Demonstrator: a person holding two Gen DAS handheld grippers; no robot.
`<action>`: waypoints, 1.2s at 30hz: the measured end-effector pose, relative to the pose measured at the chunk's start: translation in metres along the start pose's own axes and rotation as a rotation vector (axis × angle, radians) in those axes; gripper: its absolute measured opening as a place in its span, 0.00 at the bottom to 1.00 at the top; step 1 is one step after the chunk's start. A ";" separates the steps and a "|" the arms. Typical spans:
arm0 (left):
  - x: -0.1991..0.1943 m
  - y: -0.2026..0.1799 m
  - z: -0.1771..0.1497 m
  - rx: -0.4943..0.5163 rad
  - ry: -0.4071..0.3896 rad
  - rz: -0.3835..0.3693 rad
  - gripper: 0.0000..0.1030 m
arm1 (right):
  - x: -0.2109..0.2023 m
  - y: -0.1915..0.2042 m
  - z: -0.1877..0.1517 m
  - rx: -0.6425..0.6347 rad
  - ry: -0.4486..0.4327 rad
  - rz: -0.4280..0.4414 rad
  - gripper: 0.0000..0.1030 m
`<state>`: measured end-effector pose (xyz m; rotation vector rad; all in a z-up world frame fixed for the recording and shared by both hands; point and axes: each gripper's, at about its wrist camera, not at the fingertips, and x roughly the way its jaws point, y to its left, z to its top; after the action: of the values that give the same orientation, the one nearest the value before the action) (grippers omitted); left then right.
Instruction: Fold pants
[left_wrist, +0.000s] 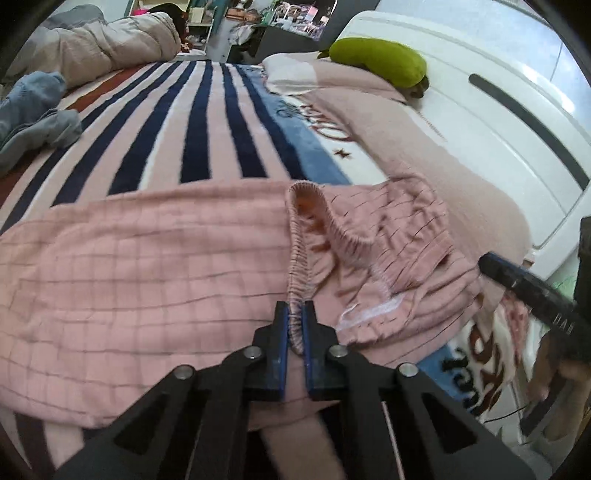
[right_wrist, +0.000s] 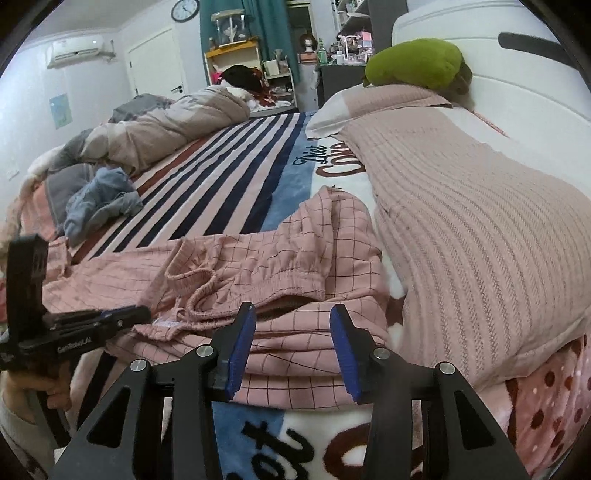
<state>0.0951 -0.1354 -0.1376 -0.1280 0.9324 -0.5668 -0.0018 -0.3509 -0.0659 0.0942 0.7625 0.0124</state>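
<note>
At nine o'clock in the right wrist view a crumpled blue garment (right_wrist: 99, 201) lies on the striped blanket (right_wrist: 221, 155), well apart from the work. Just below it, at eight o'clock, the left gripper (right_wrist: 142, 314) comes in from the side, its tongs pressed together on the elastic waistband (left_wrist: 297, 291) of the pink checked pants (left_wrist: 147, 258). The left wrist view confirms this: the gathered band sits pinched between the two blue pads at the centre.

The pants lie across the near part of the bed, legs running off toward nine o'clock and the waist bunched toward three o'clock, touching the pink knitted cover (right_wrist: 461, 206).

At six o'clock in its own view, the right gripper (right_wrist: 291, 347) hovers with tongs spread wide over the near edge of the waist, holding nothing.

The step in hand looks like securing the waist before a fold. Next, the right tongs probably need to close on the waistband's free end, so both can lift and lay the cloth flat.
</note>
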 end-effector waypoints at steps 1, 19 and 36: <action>-0.001 0.000 -0.001 0.006 0.003 0.002 0.12 | -0.001 0.000 0.001 0.001 -0.002 -0.004 0.36; 0.036 -0.098 0.036 0.448 0.035 -0.095 0.65 | -0.021 -0.030 0.006 0.123 -0.076 -0.021 0.37; 0.018 -0.027 0.044 0.077 -0.008 -0.193 0.21 | -0.030 -0.044 0.007 0.179 -0.106 0.014 0.37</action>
<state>0.1272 -0.1733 -0.1146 -0.1523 0.8948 -0.7792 -0.0194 -0.3963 -0.0443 0.2684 0.6556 -0.0470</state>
